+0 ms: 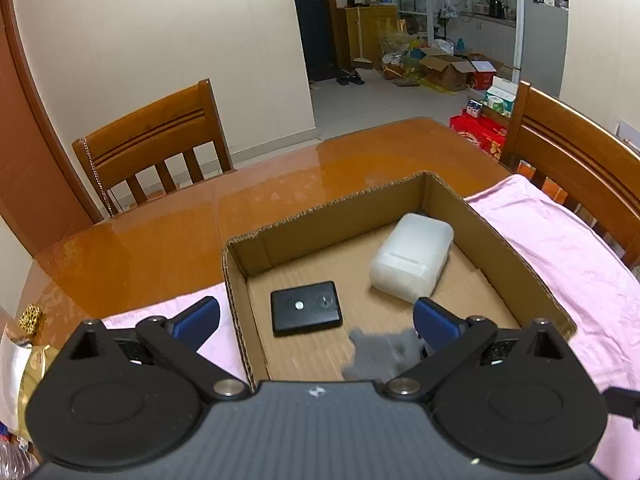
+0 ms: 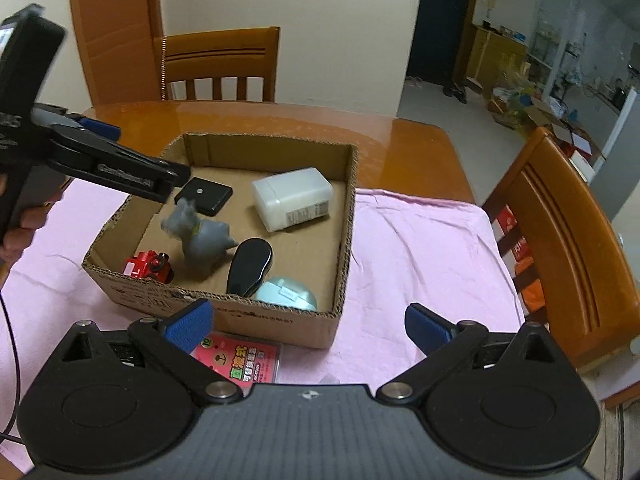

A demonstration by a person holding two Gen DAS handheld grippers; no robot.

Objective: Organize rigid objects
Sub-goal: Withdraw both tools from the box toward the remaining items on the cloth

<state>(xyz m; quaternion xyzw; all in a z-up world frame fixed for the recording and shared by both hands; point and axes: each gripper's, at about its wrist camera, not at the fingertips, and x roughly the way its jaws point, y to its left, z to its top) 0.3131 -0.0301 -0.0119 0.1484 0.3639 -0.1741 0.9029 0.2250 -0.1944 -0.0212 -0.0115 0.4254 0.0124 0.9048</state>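
Note:
An open cardboard box (image 2: 344, 236) stands on a pink cloth (image 2: 420, 248). Inside it are a grey toy dog (image 2: 200, 236), a black flat device (image 2: 203, 195), a white plastic container (image 2: 294, 198), a red toy car (image 2: 150, 266), a black oval object (image 2: 250, 266) and a pale green round case (image 2: 286, 294). My left gripper (image 1: 316, 320) is open over the box's near-left part, just above the grey dog (image 1: 380, 354), which looks blurred. It also shows in the right wrist view (image 2: 132, 152). My right gripper (image 2: 308, 326) is open and empty in front of the box, above a red card pack (image 2: 244, 360).
The box (image 1: 504, 240) sits on a glossy wooden table (image 1: 160, 232). Wooden chairs stand at the far side (image 2: 218, 64) and at the right (image 2: 560, 240). Snack bags (image 1: 20, 360) lie at the table's left edge.

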